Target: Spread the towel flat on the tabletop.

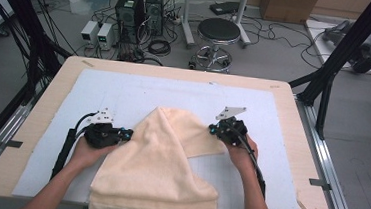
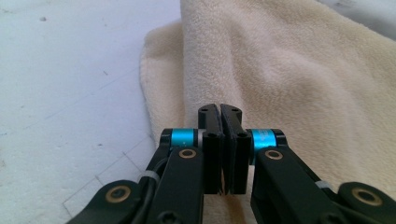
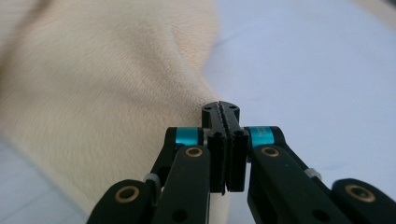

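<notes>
a cream towel (image 1: 158, 167) lies bunched on the pale blue mat (image 1: 50, 139), its near end hanging over the table's near edge. the left gripper (image 1: 127, 134) sits at the towel's left edge, jaws pressed together on a fold of the cloth. the right gripper (image 1: 213, 129) is at the towel's far right corner, jaws clamped tight on that edge. a black stool (image 1: 218, 34) stands beyond the wooden table (image 1: 293, 108).

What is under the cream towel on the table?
The cream towel lies on a pale blue-white mat, which covers the wooden table. The mat shows all around the towel. Whether anything else lies beneath the folded cloth cannot be seen, because the towel covers that area.
</notes>
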`<state>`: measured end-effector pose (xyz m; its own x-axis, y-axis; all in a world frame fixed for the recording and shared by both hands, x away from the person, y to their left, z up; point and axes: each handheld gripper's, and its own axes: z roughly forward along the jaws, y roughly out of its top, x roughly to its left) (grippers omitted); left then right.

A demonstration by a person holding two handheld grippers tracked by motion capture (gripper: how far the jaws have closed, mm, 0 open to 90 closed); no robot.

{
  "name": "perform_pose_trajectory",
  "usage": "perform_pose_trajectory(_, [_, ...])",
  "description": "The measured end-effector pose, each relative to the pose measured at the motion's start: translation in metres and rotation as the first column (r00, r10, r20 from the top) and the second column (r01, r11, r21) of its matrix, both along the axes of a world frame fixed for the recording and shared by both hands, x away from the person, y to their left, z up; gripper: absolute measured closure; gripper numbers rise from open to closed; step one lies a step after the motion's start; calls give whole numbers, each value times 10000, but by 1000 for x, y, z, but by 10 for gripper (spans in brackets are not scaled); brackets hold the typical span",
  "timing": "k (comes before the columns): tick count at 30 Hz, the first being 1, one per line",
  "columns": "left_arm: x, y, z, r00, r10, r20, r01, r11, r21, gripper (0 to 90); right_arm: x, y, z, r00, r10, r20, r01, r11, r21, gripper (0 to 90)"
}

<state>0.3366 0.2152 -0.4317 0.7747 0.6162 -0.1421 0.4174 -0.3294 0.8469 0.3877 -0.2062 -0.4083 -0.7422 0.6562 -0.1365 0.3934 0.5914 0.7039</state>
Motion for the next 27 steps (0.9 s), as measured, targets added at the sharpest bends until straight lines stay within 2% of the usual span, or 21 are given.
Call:
perform_pose_trajectory(2, [-3, 0, 2, 9998, -209, 10, 209, 9998, 39, 870, 8, -9, 3, 9979, -565, 327, 563, 9984, 76, 900])
perform_pose_trajectory(4, [-6, -2, 3, 9991, -419, 68, 419, 9991, 95, 870, 11, -17, 4, 9953, -881, 403, 863, 9953, 435, 893])
perform_pose_trajectory(6, [-7, -2, 4, 9981, -594, 154, 592, 9982, 137, 865, 10, -22, 4, 9969, -754, 203, 731, 9928, 949, 761])
perform_pose_trajectory(7, [-8, -2, 4, 9981, -579, 188, 577, 9983, 116, 854, 6, -21, 4, 9989, -450, -93, 459, 9900, 1338, 734])
perform_pose_trajectory(8, [-8, -2, 5, 9986, -485, 211, 483, 9988, 100, 807, 0, -18, 5, 9999, -92, -75, 102, 9885, 1509, 724])
perform_pose_trajectory(10, [-8, -2, 5, 9988, -473, 139, 473, 9989, 13, 710, -13, -7, 4, 9964, 847, 40, -844, 9850, 1502, 700])
perform_pose_trajectory(12, [-7, -2, 4, 9992, -393, 68, 393, 9992, 68, 630, -26, 9, -2, 9838, 1770, -279, -1711, 9742, 1471, 633])
perform_pose_trajectory(14, [-8, -4, 3, 9991, -413, -13, 413, 9991, 99, 589, -35, 26, -8, 9614, 2630, -805, -2514, 9590, 1306, 605])
perform_pose_trajectory(15, [-8, -4, 3, 9990, -457, 1, 457, 9989, 125, 580, -40, 32, -10, 9561, 2863, -627, -2778, 9535, 1166, 601])
perform_pose_trajectory(17, [-9, -5, 3, 9986, -527, -25, 528, 9985, 168, 576, -47, 45, -15, 9440, 3245, -606, -3156, 9410, 1219, 593])
perform_pose_trajectory(20, [-8, -6, 1, 9982, -603, -12, 603, 9976, 335, 570, -51, 54, -24, 9465, 3146, -719, -3088, 9476, 814, 599])
perform_pose_trajectory(22, [-8, -7, -1, 9979, -641, -21, 642, 9970, 434, 567, -51, 56, -30, 9525, 2939, -798, -2893, 9550, 649, 640])
perform_pose_trajectory(23, [-8, -8, -1, 9979, -650, -54, 652, 9965, 522, 568, -51, 56, -32, 9538, 2884, -836, -2807, 9552, 934, 669])
perform_pose_trajectory(24, [-8, -8, -3, 9979, -645, -45, 646, 9959, 639, 570, -51, 55, -32, 9552, 2836, -852, -2747, 9561, 1024, 720])
perform_pose_trajectory(26, [-7, -9, -5, 9981, -608, -106, 615, 9946, 831, 585, -53, 56, -33, 9535, 2940, -667, -2866, 9526, 1016, 844])
perform_pose_trajectory(27, [-6, -9, -5, 9981, -601, -133, 610, 9943, 872, 598, -54, 57, -33, 9527, 2975, -618, -2915, 9522, 908, 862])
